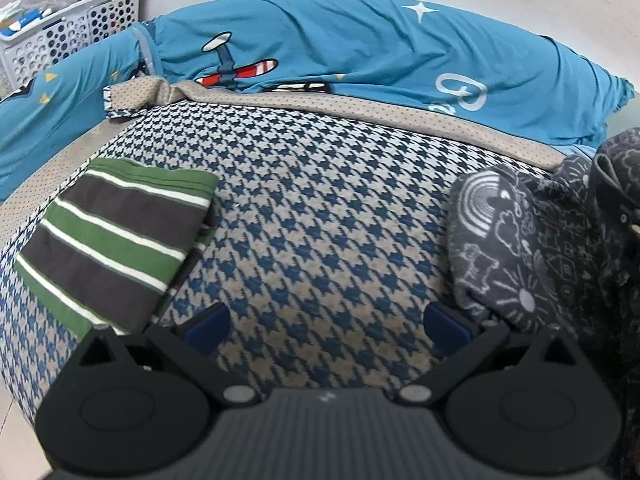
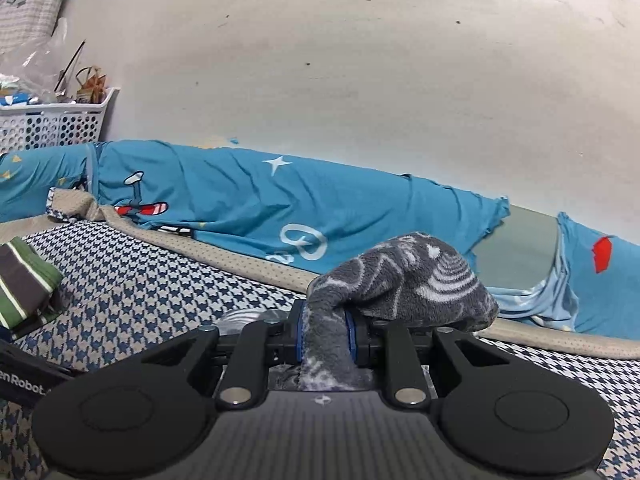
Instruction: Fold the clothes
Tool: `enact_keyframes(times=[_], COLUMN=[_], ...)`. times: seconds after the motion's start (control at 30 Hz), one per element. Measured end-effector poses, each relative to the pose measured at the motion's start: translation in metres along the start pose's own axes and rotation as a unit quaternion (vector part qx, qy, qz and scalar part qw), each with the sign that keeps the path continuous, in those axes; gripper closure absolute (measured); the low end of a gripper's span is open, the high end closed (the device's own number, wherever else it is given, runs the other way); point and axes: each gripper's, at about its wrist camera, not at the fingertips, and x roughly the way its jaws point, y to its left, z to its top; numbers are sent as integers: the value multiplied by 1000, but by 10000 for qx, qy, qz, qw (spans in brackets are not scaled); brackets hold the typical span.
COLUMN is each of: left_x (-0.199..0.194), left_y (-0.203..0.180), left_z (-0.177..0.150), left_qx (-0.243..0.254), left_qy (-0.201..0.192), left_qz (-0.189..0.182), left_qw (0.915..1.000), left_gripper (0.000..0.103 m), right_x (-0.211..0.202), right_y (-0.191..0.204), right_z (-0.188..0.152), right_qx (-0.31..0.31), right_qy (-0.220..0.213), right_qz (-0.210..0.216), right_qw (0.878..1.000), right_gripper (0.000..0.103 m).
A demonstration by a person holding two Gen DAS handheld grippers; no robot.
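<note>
Our right gripper [image 2: 325,334] jaws clamp the grey fleece garment [image 2: 404,280], bunched to the right of our left gripper [image 1: 326,324], jaws wide and empty.

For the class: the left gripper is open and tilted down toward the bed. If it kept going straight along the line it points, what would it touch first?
Most likely the bare houndstooth bedcover. The left gripper has nothing between its open fingers; the folded striped garment lies left of that line and the grey patterned fleece to the right. Depth is hard to judge through the fisheye.
</note>
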Motion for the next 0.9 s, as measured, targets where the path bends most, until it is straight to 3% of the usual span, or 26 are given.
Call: enact_keyframes(times=[0.23, 0.47, 0.6, 0.77, 0.9], left_x=[0, 2, 2, 2, -1], left_y=[10, 11, 9, 10, 14], left_z=[0, 1, 1, 1, 5], left_qx=[-131, -153, -142, -175, -292], left_qy=[40, 67, 66, 60, -38], left_qz=[60, 115, 130, 182, 255], left_qw=[9999, 9998, 9998, 9997, 9992], left_gripper=[0, 0, 0, 0, 0], right_x=[15, 26, 27, 21, 18], right_y=[23, 40, 46, 42, 38], right_z=[-6, -17, -21, -16, -10], right_qx=[-217, -360, -421, -325, -279], right_qy=[104, 217, 253, 83, 150], right_qz=[197, 715, 919, 1163, 1109], right_qw=[9995, 9966, 9946, 9927, 9933], right_gripper=[83, 82, 73, 72, 71])
